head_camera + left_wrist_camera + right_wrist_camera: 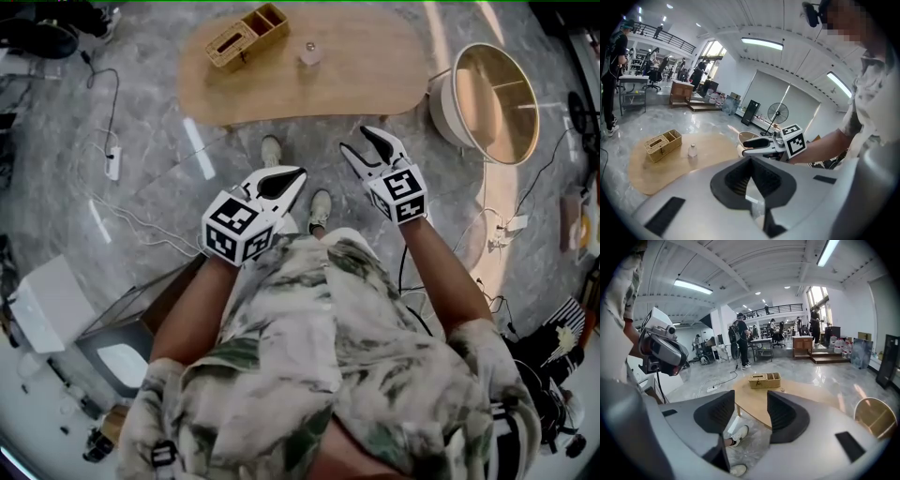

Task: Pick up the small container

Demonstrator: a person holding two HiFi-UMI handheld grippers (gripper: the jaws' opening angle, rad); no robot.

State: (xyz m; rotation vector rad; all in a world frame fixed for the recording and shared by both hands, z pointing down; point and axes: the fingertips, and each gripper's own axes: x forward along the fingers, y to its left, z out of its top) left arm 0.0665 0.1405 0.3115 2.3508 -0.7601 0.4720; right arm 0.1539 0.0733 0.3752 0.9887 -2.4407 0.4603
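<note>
Two grippers show in the head view, each carrying one cube printed with black-and-white square markers. The left gripper (296,175) has its two dark ribbed pads pressed together into a closed wedge, with nothing caught between them. The right gripper (357,141) has its two pads standing wide apart, and only floor and table show through the gap, so it grasps nothing.

One small container (309,53) stands upright on the table (366,89), well ahead of both grippers and touched by neither. It is a short, rounded, translucent jar with a pale cap. Just beside it, toward the person's left, sits one basket (247,36), rectangular, woven of tan wicker and divided inside.

The single table is low, with a smooth light wooden top in a rounded, oblong shape. To its right stands one round side table (441,103) with a white wall and a pale wooden inner face.

The floor (169,131) is glossy grey stone with marbled veining and bright streaks of reflected light. One white power strip (113,164) lies on it at the left, its cable trailing across the stone. Two pale shoes (320,208) of the person show between the grippers, below the table's near edge
</note>
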